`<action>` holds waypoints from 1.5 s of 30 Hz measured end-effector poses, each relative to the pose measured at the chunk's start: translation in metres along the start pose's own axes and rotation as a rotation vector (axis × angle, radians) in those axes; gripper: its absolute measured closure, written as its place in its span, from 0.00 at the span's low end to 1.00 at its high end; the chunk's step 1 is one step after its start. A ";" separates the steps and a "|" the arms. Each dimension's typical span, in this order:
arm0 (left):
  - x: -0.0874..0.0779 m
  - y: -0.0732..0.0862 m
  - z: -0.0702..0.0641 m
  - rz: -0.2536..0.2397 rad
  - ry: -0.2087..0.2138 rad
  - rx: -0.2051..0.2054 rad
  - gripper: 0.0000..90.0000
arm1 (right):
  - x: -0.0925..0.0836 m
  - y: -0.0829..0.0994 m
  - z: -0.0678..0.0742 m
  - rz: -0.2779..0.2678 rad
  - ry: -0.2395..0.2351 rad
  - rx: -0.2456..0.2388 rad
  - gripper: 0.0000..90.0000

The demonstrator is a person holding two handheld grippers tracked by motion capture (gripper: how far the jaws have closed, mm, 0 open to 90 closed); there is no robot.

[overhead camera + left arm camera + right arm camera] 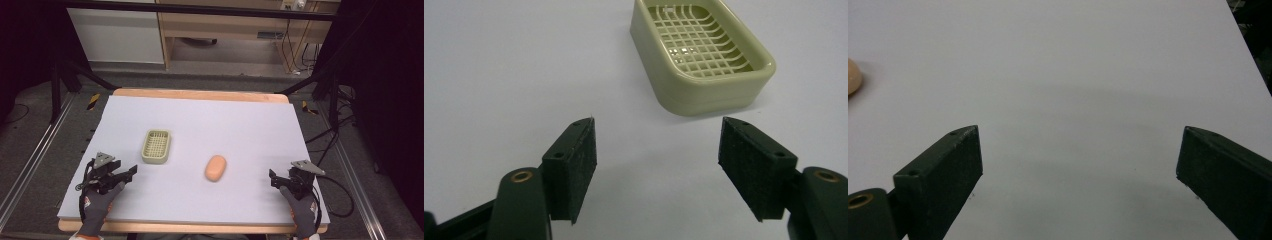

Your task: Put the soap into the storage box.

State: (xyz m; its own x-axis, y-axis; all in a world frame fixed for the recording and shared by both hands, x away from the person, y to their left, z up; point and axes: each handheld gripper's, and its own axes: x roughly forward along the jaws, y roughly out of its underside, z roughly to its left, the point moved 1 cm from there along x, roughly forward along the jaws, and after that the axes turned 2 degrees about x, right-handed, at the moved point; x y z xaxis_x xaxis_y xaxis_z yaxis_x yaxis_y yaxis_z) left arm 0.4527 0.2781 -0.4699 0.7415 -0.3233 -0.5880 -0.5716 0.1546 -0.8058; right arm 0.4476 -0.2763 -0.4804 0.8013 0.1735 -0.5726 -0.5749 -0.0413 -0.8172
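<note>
A pale green soap dish (156, 146) with a grid floor lies left of centre on the white sheet. An orange oval soap (216, 168) rests to its right, apart from it. My left gripper (127, 176) is near the front left, open and empty, pointing towards the dish. In the left gripper view the dish (701, 55) lies just beyond the spread jaws of the left gripper (656, 150). My right gripper (276, 181) stands open at the front right, a short way from the soap. In the right gripper view the right gripper (1078, 160) is empty, and the soap (852, 75) peeks in at the left edge.
The white sheet (240, 125) covers a wooden table (200, 94) whose edge shows at the back and front. Dark frame legs and cables stand on the floor around it. A wooden desk (225, 30) stands beyond.
</note>
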 end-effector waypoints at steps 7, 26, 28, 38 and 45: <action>-0.001 -0.002 -0.012 -0.005 0.031 0.025 0.38 | 0.000 0.000 0.003 -0.005 0.026 -0.021 0.04; 0.000 -0.007 -0.036 -0.013 0.070 0.070 0.36 | 0.000 0.001 0.009 0.015 0.002 -0.025 0.08; 0.000 -0.008 -0.038 -0.012 0.074 0.075 0.36 | 0.000 0.001 0.009 0.012 0.001 -0.031 0.08; 0.002 -0.012 -0.053 -0.018 0.101 0.093 0.35 | -0.001 0.001 0.010 0.003 -0.002 -0.027 0.07; 0.003 -0.014 -0.060 -0.023 0.111 0.099 0.34 | -0.001 0.001 0.010 0.003 0.000 -0.024 0.07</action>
State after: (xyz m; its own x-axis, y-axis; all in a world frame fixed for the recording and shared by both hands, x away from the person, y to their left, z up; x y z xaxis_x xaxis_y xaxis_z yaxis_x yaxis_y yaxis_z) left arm 0.4424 0.2187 -0.4561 0.7070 -0.4284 -0.5627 -0.5139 0.2354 -0.8249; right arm 0.4449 -0.2668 -0.4798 0.7998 0.1731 -0.5747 -0.5729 -0.0654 -0.8170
